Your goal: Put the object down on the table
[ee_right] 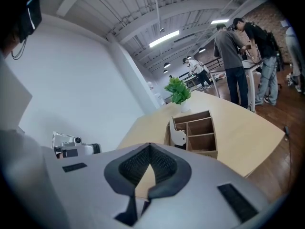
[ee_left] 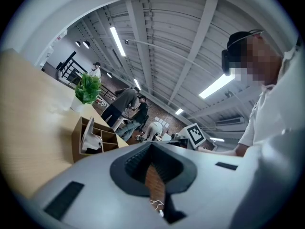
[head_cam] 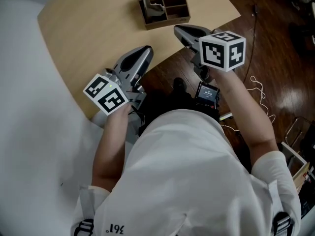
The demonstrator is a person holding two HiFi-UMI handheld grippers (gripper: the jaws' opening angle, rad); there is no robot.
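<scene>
My left gripper (head_cam: 145, 50) hovers over the near edge of the light wooden table (head_cam: 93, 28); its jaws are shut and nothing is between them (ee_left: 152, 145). My right gripper (head_cam: 178, 29) is raised above the same edge, further right. It is also shut and empty (ee_right: 150, 147). Beyond both stands a wooden organizer box (head_cam: 167, 14) with a white object (head_cam: 151, 6) leaning in its left compartment. The box (ee_left: 76, 144) and white object (ee_left: 89, 136) show left of the jaws in the left gripper view. In the right gripper view, box (ee_right: 200, 132) and object (ee_right: 177, 136) are straight ahead.
A potted plant (ee_right: 178, 90) stands on the table behind the box. Several people stand around a far table (ee_right: 248, 56). Dark wooden floor (head_cam: 275, 48) lies right of the table, with a white cable (head_cam: 258, 90) on it. A small screen device (head_cam: 206, 93) hangs at the person's waist.
</scene>
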